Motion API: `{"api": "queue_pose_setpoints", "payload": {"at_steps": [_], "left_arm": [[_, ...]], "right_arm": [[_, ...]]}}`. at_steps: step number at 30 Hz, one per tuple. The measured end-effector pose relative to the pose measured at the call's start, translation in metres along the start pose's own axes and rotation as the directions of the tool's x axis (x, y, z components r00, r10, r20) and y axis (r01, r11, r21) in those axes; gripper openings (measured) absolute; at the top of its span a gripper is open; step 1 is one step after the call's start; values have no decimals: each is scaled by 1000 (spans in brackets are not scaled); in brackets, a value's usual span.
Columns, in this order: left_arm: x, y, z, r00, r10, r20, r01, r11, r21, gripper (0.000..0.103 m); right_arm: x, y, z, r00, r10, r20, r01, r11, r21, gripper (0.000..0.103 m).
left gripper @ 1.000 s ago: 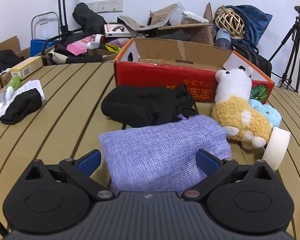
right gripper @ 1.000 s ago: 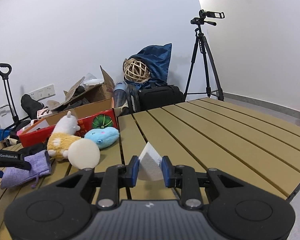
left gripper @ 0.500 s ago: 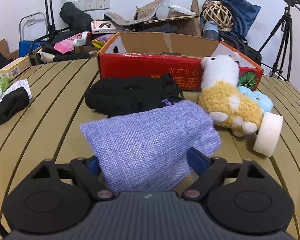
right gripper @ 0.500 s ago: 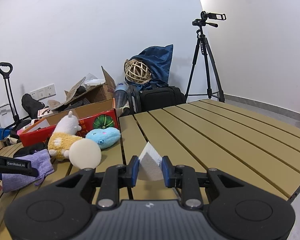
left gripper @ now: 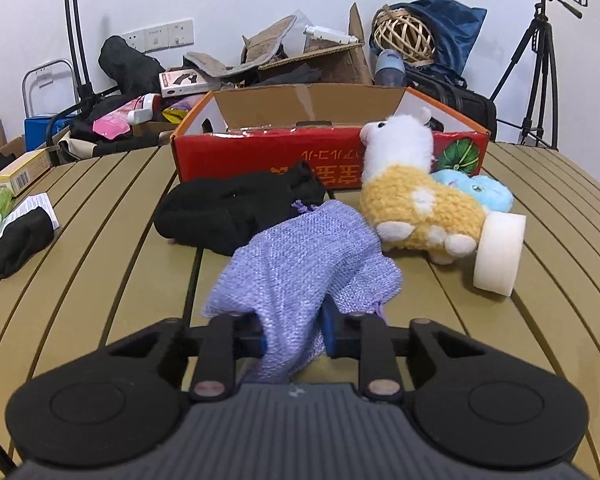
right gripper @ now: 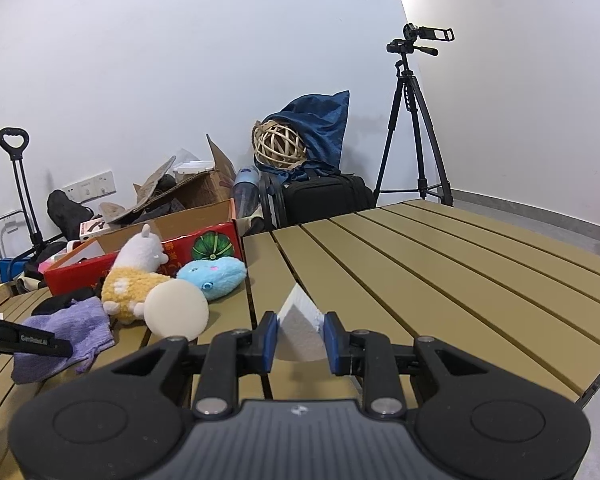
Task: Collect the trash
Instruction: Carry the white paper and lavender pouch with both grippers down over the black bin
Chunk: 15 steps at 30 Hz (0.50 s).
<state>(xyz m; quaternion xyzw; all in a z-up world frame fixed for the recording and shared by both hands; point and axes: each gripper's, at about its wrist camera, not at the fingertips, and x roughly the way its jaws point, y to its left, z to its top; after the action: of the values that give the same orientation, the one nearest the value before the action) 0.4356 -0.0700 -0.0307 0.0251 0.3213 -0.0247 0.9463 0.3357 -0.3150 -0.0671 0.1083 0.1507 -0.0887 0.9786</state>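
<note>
Left wrist view: the left gripper [left gripper: 293, 330], its jaws just closing, pinches the purple cloth pouch [left gripper: 300, 268] at lower centre, on the slatted table [left gripper: 100, 280]. Right wrist view: the right gripper [right gripper: 300, 338] clamps a white folded paper [right gripper: 300, 330] at lower centre.

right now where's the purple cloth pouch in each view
Left wrist view: the purple pouch is at centre, bunched between the pads of the left hand-held gripper.
Right wrist view: it lies at the lower left, partly behind the left hand-held gripper's black finger.
Shared landmark: the yellow and white plush toy, just right of the pouch in both.
</note>
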Motion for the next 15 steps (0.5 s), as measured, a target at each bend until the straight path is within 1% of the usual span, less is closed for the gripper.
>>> {"api": "queue_pose_setpoints", "payload": {"at_steps": [7, 11, 13, 15], "left_arm": [[-14, -1, -1, 1000, -18, 25, 18, 1000, -5, 19], [-23, -2, -2, 999, -24, 45, 24, 1000, -4, 18], [-29, -1, -3, 998, -31, 56, 32, 999, -11, 15], [-35, -1, -4, 997, -37, 64, 38, 999, -15, 15]], "right_arm": [[-4, 0, 1, 1000, 8, 5, -8, 1000, 5, 24], [-6, 0, 1, 1000, 16, 7, -16, 1000, 8, 24], [-8, 1, 1, 1000, 22, 11, -22, 1000, 11, 24], [-11, 1, 2, 999, 29, 16, -30, 1000, 11, 24]]}}
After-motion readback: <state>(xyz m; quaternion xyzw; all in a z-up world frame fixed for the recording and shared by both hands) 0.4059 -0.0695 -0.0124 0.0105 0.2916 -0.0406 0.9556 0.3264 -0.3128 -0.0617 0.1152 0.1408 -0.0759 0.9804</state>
